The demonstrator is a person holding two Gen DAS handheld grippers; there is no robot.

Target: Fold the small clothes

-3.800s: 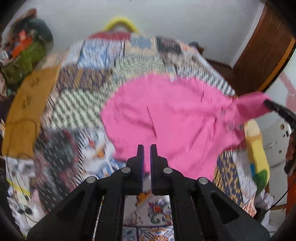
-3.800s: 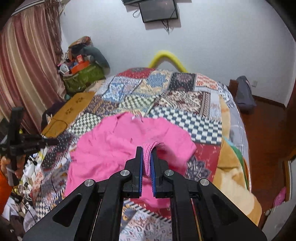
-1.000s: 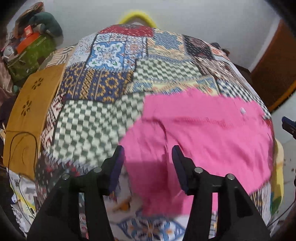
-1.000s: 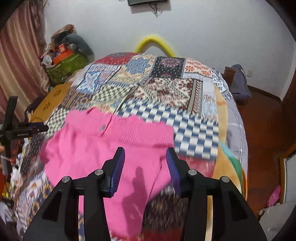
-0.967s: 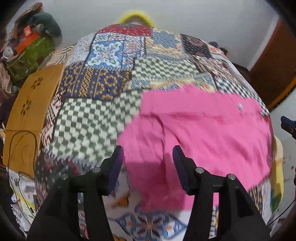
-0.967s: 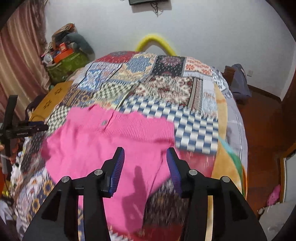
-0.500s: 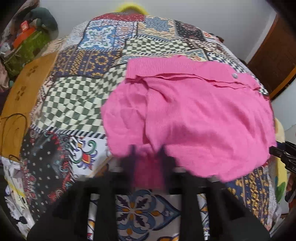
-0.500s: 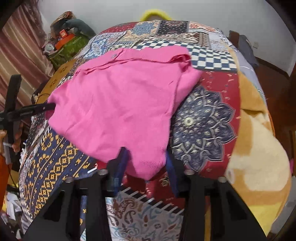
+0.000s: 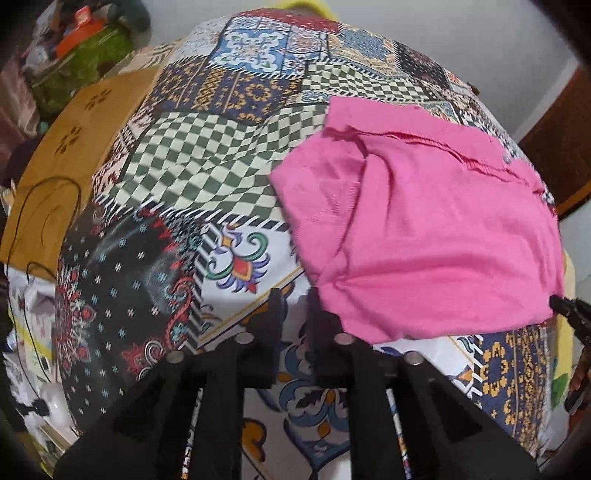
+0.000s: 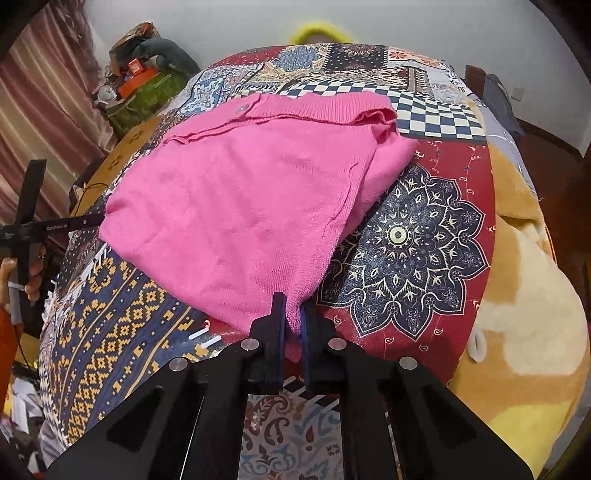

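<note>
A pink knit sweater (image 9: 424, 236) lies folded on the patchwork quilt (image 9: 207, 177), with its ribbed hem at the far side. In the right wrist view the pink sweater (image 10: 243, 206) fills the middle, a button near its far edge. My right gripper (image 10: 292, 314) is shut on the sweater's near corner. My left gripper (image 9: 293, 299) is nearly shut and empty, just left of the sweater's near left corner. The right gripper's tip (image 9: 565, 308) shows at the sweater's right corner.
An orange-brown board (image 9: 66, 158) with a black cable lies left of the quilt. A green bag with clutter (image 10: 144, 92) stands at the far left. A tan and yellow blanket (image 10: 524, 280) covers the bed's right side. A yellow hoop (image 10: 317, 31) rises behind.
Both grippers closed from wide open. The right one took hold of the sweater's near corner. The left one shifted left, off the sweater's near edge.
</note>
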